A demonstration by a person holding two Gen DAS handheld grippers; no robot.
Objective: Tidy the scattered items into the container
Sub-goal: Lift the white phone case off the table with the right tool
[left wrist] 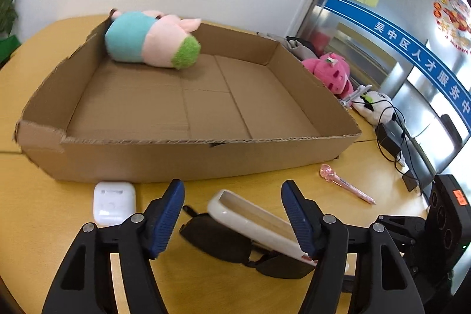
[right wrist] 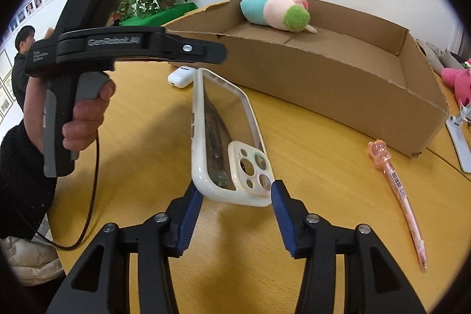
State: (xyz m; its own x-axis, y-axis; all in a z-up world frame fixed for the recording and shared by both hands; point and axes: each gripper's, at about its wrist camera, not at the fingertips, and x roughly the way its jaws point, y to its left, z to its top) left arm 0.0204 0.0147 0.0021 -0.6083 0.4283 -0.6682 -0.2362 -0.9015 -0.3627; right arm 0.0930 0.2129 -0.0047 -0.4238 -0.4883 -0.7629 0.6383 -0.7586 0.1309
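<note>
So the phone case [right wrist: 226,143], white rim with a clear back, is sitting on the table [right wrist: 323,167] just in front of the cardboard box [left wrist: 188,158], propped up at a tilt on a pair of dark sunglasses [left wrist: 217,237]. My right tongs [right wrist: 237,193] are spread around its camera-cutout end, pads right at the two corners, though I honestly can't tell if they're actually pressing on it. My left tongs [left wrist: 232,196] are spread too, hanging over the other end of the case and not squeezing anything.

Also in front of the box: the white earbud case [left wrist: 114,206] near its left end, and a pink pen [right wrist: 397,196] with a little bear top near its right end. Inside the box, a pink and teal plush [left wrist: 150,40] lies in the far left corner. Past the box's right wall sits a hot-pink plush [left wrist: 332,72].
</note>
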